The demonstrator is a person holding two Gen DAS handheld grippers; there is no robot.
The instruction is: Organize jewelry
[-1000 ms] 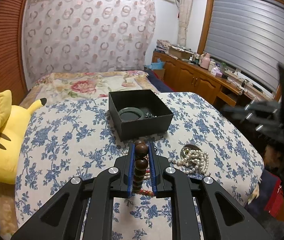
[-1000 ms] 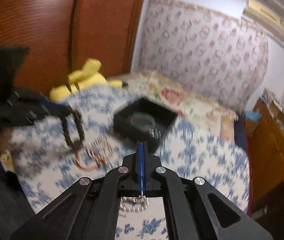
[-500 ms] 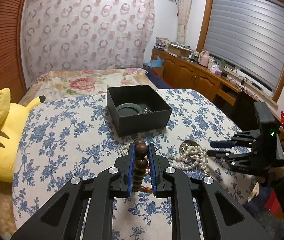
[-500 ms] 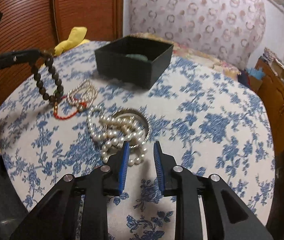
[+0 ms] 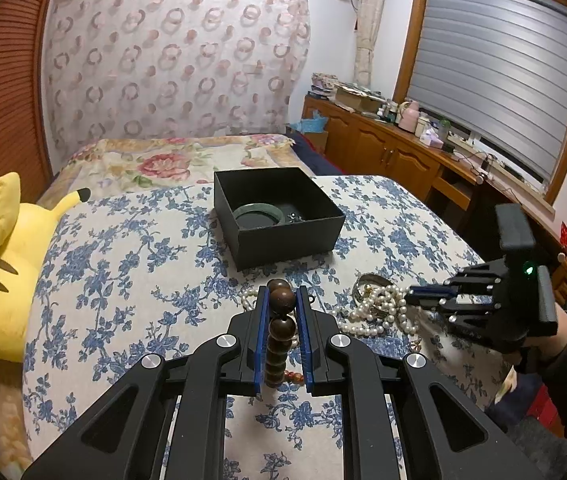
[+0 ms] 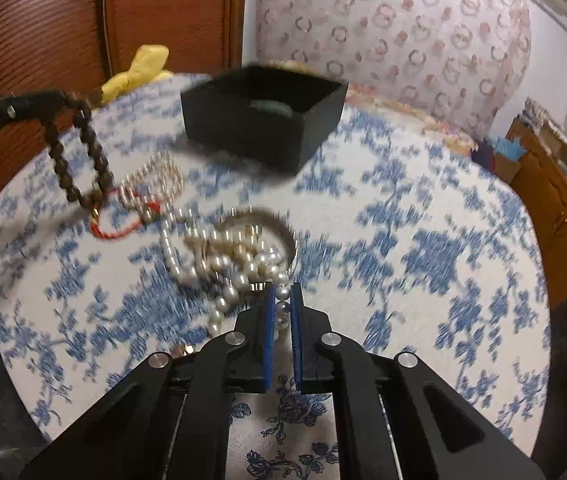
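Two grippers; left gripper [image 5: 281,312] clamps bead bracelet [image 5: 279,328]; right gripper [image 6: 282,312] pinches pearls [image 6: 239,260]

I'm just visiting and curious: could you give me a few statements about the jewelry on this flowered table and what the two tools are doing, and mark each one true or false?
1. The left gripper holds a string of dark wooden beads. True.
2. The black box is empty. False: a green bangle lies inside.
3. The right gripper has pearls between its fingers. True.
4. The pearl strand is already in the box. False: it lies on the tablecloth, in front of the box.
5. A yellow plush toy sits at the table's edge. True.
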